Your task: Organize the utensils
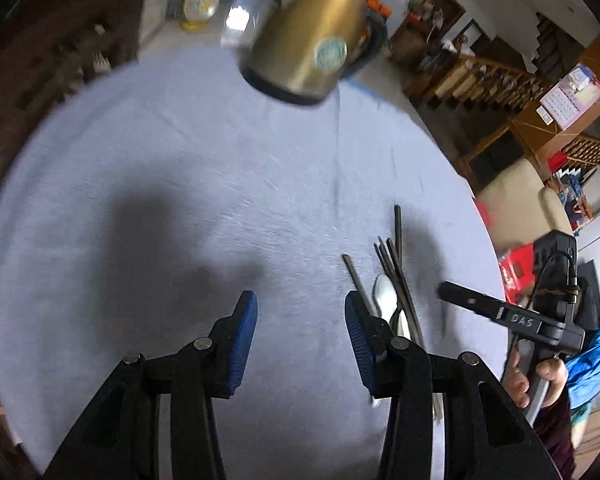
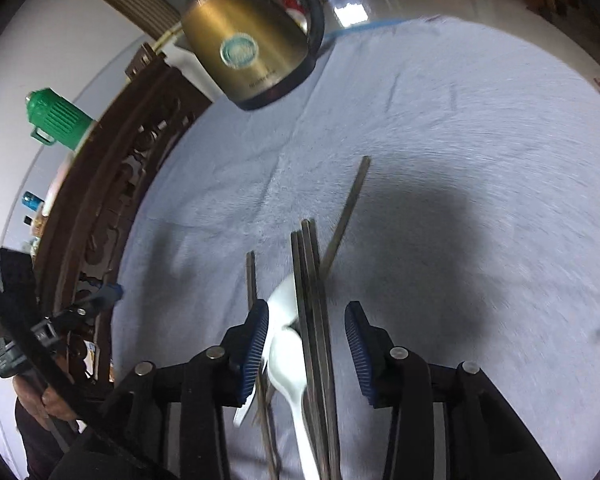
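A loose pile of dark chopsticks (image 2: pixel 312 280) and white spoons (image 2: pixel 286 352) lies on the grey tablecloth (image 2: pixel 460 120). One chopstick (image 2: pixel 348 208) sticks out farther than the rest. My right gripper (image 2: pixel 308 312) hangs over the pile, its blue pads apart on either side of the utensils and pressing on none. In the left wrist view the same chopsticks (image 1: pixel 396 272) and a spoon (image 1: pixel 386 296) lie just right of my left gripper (image 1: pixel 300 308), which is open over bare cloth with nothing between its pads. The right gripper (image 1: pixel 460 298) shows at that view's right edge, held by a hand.
A brass-coloured electric kettle (image 1: pixel 316 44) stands at the far edge of the round table (image 1: pixel 180 140). A carved dark wooden chair (image 2: pixel 120 184) borders the table, with a green flask (image 2: pixel 56 120) beyond it. Furniture and stairs fill the room behind.
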`<state>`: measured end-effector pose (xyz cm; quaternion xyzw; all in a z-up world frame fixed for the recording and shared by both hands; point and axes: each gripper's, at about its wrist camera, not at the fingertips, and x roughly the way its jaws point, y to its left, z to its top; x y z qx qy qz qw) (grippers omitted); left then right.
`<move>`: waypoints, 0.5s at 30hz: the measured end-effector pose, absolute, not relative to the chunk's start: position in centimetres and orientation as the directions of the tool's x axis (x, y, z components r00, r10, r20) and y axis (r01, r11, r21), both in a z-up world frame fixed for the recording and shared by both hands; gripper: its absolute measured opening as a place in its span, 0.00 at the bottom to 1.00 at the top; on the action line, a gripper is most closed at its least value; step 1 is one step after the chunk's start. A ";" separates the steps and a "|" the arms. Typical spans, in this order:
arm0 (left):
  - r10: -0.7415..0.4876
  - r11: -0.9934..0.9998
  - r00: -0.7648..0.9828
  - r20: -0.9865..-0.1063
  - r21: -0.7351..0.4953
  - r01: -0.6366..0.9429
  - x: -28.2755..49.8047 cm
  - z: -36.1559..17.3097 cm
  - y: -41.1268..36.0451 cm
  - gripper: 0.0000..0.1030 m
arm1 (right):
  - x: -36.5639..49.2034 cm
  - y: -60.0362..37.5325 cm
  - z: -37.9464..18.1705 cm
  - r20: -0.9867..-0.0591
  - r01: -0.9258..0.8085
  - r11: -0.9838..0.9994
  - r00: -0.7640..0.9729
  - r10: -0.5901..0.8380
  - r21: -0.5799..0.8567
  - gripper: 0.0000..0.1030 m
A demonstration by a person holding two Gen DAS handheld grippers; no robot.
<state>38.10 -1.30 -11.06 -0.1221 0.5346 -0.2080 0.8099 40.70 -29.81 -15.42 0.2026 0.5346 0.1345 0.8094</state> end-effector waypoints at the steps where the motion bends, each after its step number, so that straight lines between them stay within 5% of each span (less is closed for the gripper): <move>1: -0.474 0.880 0.326 -0.818 -0.427 0.208 38.7 -11.6 -2.1 0.44 | 41.4 -29.6 -15.8 -0.818 -0.002 0.884 0.380 0.432 0.467 0.38; 10: -0.496 0.865 0.225 -0.838 -0.455 0.213 41.6 -15.1 -7.4 0.35 | 44.7 -28.8 -18.3 -0.842 0.018 0.887 0.323 0.431 0.461 0.27; 15: -0.513 0.855 0.187 -0.838 -0.482 0.189 42.1 -15.9 -8.7 0.35 | 45.3 -28.1 -18.6 -0.873 0.009 0.916 0.304 0.380 0.402 0.12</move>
